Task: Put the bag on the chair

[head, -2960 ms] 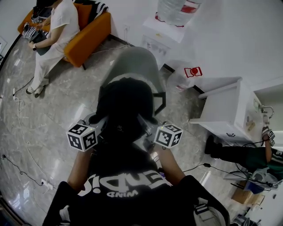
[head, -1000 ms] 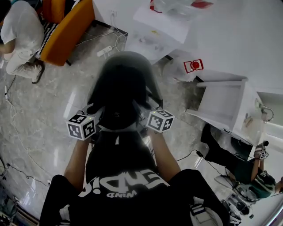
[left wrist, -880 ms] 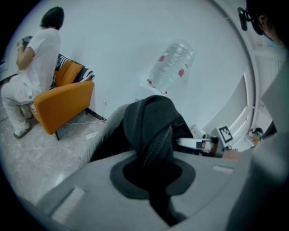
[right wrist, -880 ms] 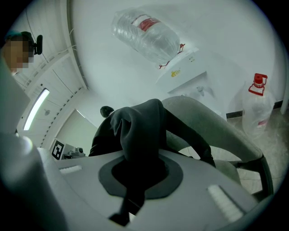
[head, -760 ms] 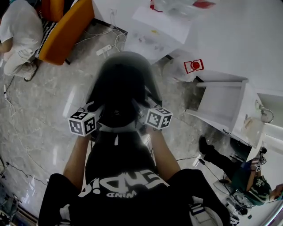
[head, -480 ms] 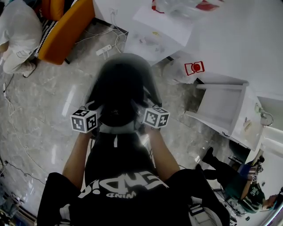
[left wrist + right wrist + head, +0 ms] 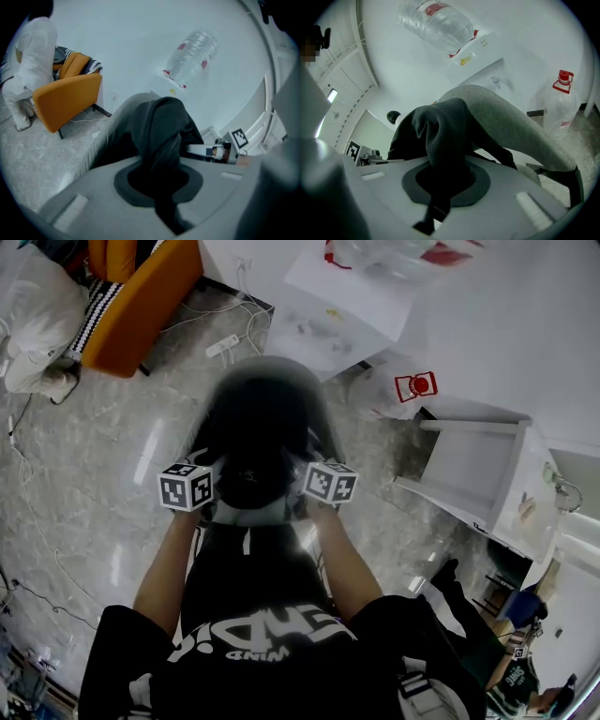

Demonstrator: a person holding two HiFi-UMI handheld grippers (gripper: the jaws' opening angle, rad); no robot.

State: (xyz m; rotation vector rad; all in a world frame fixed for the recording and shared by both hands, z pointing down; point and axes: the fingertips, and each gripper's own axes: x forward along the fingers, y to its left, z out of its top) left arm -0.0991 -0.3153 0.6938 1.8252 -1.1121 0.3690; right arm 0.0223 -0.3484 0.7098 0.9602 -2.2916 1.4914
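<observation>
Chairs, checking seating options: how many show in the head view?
2: the grey chair behind the black bag, the orange armchair top left. Others may be hidden.

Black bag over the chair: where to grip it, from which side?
On the bag, pinch bunched fabric at its left and right edges, one gripper each, coming from the person's side. It looks soft and saggy, so a gathered fold suits narrow jaws; the left gripper and right gripper are each shut on such a fold, above the chair.

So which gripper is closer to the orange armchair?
Left. The left gripper holds the black fabric bag on the side facing the orange armchair; the right gripper holds its far side.
</observation>
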